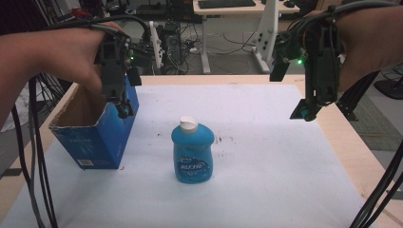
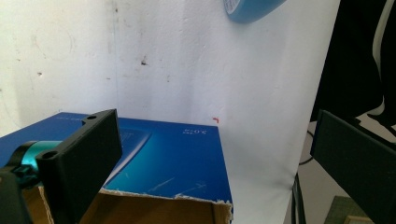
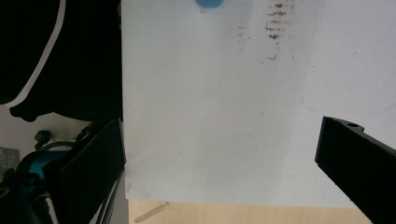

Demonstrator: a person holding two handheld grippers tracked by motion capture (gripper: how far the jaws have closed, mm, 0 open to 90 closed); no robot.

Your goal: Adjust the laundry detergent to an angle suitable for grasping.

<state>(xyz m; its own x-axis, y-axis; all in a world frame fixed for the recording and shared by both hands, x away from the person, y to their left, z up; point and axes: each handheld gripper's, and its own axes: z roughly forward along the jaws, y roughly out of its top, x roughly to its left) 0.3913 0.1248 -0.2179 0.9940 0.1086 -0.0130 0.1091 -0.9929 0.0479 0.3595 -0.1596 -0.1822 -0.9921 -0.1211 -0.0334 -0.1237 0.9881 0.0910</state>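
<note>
We hold our left tool [image 1: 124, 108] over the near right wall of the open blue carton [image 1: 95, 137], which stands at the left of the white sheet on the worktop [image 1: 342, 137]. Its jaws are spread, one over the carton's brown inside and one outside, astride the torn rim, not yet touching it. Our right tool [image 1: 304, 113] hangs above the sheet's far right edge, jaws likewise spread wide and holding nothing. The blue bottle with the white cap [image 1: 192, 151] stands upright mid-sheet, well apart from both tools. We judge that we are about to steady the carton: next we lower the left tool and press its jaws on the wall, then bring the right tool to the bottle.
</note>
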